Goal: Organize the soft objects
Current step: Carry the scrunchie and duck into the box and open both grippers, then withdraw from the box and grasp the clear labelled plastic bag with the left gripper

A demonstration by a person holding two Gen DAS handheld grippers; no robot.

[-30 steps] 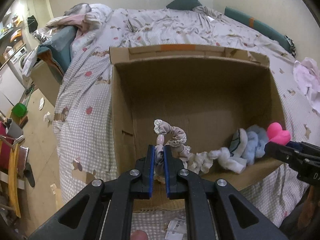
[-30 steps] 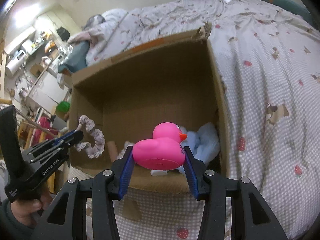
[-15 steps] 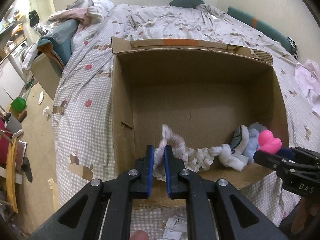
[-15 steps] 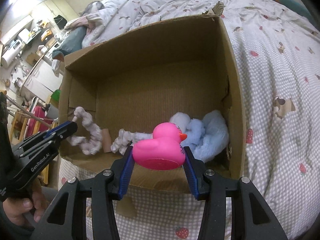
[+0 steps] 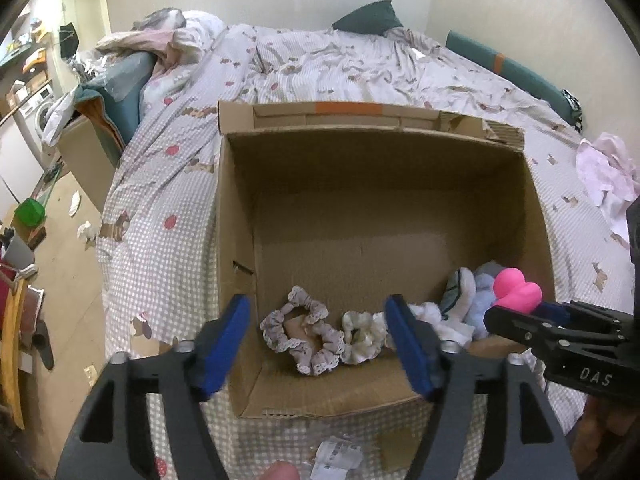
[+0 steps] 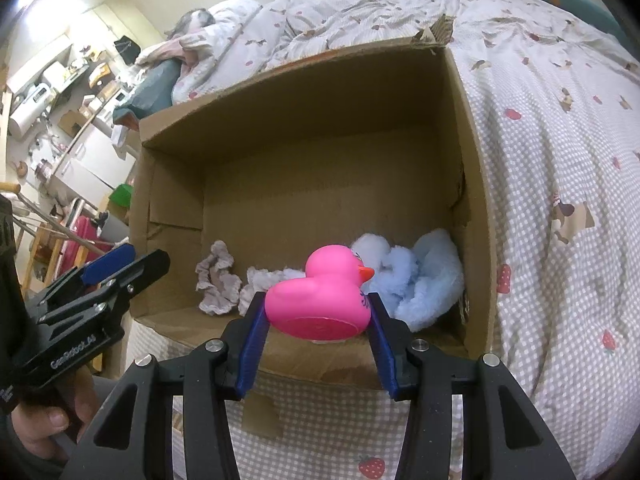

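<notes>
While the left gripper (image 5: 318, 336) is being opened over the frilly lilac fabric scrunchie (image 5: 302, 330) lying in the brown cardboard box (image 5: 236, 216), lower centre, the pink rubber duck (image 6: 320, 296) is being clamped by the right gripper (image 6: 316, 322) above the near rim.

Box (image 5: 236, 216) sat on bed (image 5: 160, 184) near its front edge. Two scrunchies (image 5: 304, 334) lay side by side along box's front wall, toward left corner; plush pile (image 6: 424, 276) filled front right corner.
</notes>
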